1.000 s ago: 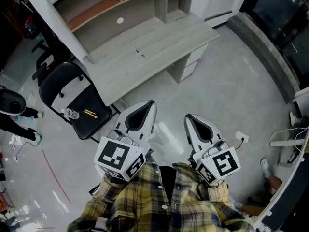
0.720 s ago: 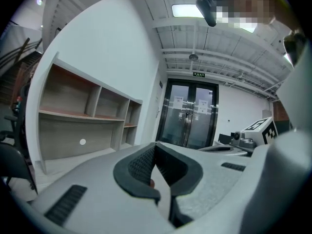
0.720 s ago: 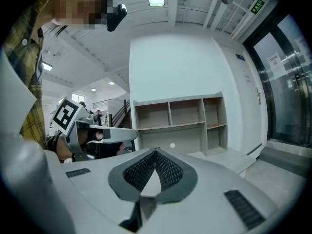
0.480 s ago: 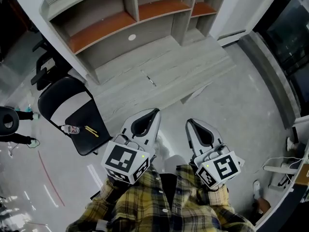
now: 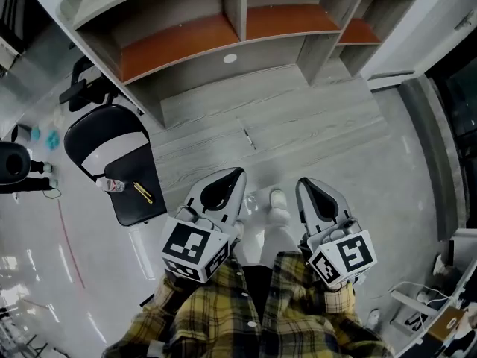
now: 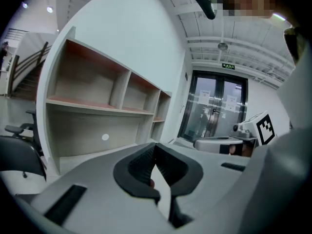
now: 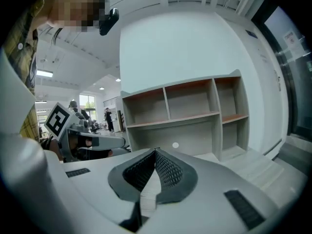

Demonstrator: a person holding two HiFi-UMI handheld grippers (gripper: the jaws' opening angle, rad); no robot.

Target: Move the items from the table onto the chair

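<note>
Both shut, left claw [image 5: 235,173], right claw [image 5: 301,182], near table [image 5: 298,125] edge, chair [image 5: 100,125] leftward

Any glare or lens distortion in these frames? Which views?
Head view: glare streaks on the glossy floor at lower left. Left gripper view and right gripper view: strong fisheye, the shelf unit bows, corners go black.
</note>
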